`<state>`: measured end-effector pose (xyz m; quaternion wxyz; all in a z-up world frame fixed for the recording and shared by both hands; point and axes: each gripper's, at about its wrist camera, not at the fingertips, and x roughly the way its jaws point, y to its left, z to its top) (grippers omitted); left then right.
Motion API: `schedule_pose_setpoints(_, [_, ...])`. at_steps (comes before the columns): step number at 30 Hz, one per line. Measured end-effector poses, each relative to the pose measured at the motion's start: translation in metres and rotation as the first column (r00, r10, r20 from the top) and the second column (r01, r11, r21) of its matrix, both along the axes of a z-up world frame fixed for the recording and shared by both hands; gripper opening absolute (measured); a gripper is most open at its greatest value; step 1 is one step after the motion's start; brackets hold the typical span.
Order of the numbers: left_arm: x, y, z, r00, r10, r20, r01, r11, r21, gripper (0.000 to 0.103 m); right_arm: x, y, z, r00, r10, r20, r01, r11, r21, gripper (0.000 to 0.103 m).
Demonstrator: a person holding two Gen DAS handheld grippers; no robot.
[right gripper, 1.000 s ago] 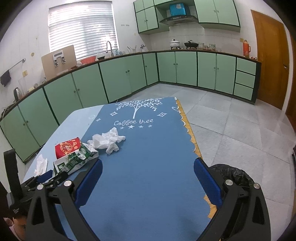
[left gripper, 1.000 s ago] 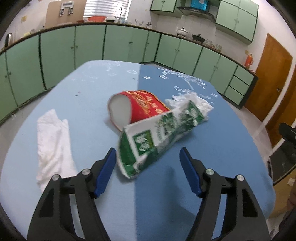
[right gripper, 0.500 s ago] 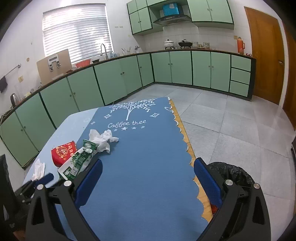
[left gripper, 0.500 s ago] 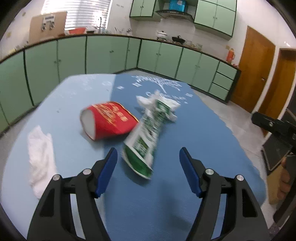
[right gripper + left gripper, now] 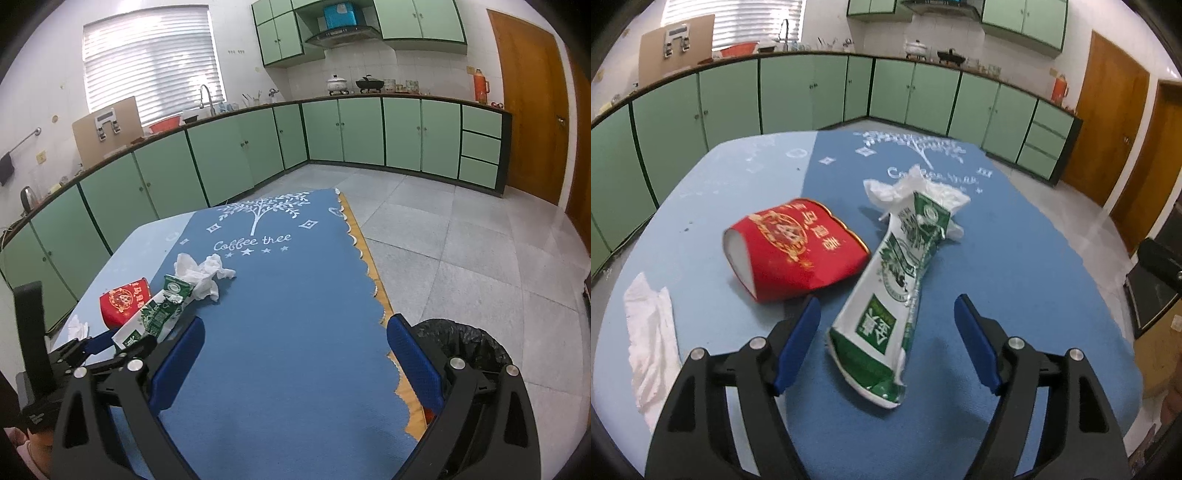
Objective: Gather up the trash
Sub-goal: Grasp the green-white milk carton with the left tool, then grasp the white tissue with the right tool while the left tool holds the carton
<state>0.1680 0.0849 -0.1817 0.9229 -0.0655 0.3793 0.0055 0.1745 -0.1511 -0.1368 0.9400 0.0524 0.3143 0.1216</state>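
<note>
Since the frame one second earlier, the left gripper (image 5: pixel 886 328) has slid sideways and rolled a little, so the flattened green and white carton (image 5: pixel 892 291) now runs almost straight up the left wrist view instead of slanting across it. Its torn lower end lies between the two blue pads, but neither pad touches it; the jaws stand spread wide and hold nothing. I judge this as lining up for a pinch on the carton, with the closing step not yet begun.

In the same view the crushed red paper cup (image 5: pixel 792 249) lies just left of the carton, near the left pad, so a closing pad could catch it (this is only my guess). A crumpled white tissue (image 5: pixel 916 188) touches the far end of the carton, and a flat white napkin (image 5: pixel 652 347) lies apart at the lower left.

The right gripper (image 5: pixel 295 365) has hardly moved. It hangs over bare blue tablecloth (image 5: pixel 295 314), spread wide and empty. The bin with a black bag (image 5: pixel 465 343) stands on the floor at the lower right of the right wrist view, past the table edge, well apart from all the trash.

Writing: the cloth reads "Coffee tree" under a white tree drawing. The cup bears gold characters and the carton green print, which I cannot read.
</note>
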Motion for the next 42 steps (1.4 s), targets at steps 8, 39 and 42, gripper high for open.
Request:
schedule_pose_setpoints(8, [-0.005, -0.007, -0.002, 1.000, 0.023, -0.002, -0.023, 1.000, 0.014, 0.043, 0.002, 0.004, -0.006, 1.000, 0.011, -0.014, -0.011, 1.000, -0.002, 0.097])
schedule_pose_setpoints(39, [-0.039, 0.034, 0.068, 0.948, 0.168, 0.270, -0.180, 0.984, 0.019, 0.040, 0.048, 0.080, -0.013, 0.992, 0.125, 0.003, -0.125, 0.992, -0.006, 0.097])
schedule_pose_setpoints(42, [-0.032, 0.039, 0.066, 0.946, 0.175, 0.274, -0.190, 0.981, 0.029, 0.040, 0.059, 0.092, -0.014, 0.991, 0.134, 0.009, -0.134, 0.991, -0.019, 0.097])
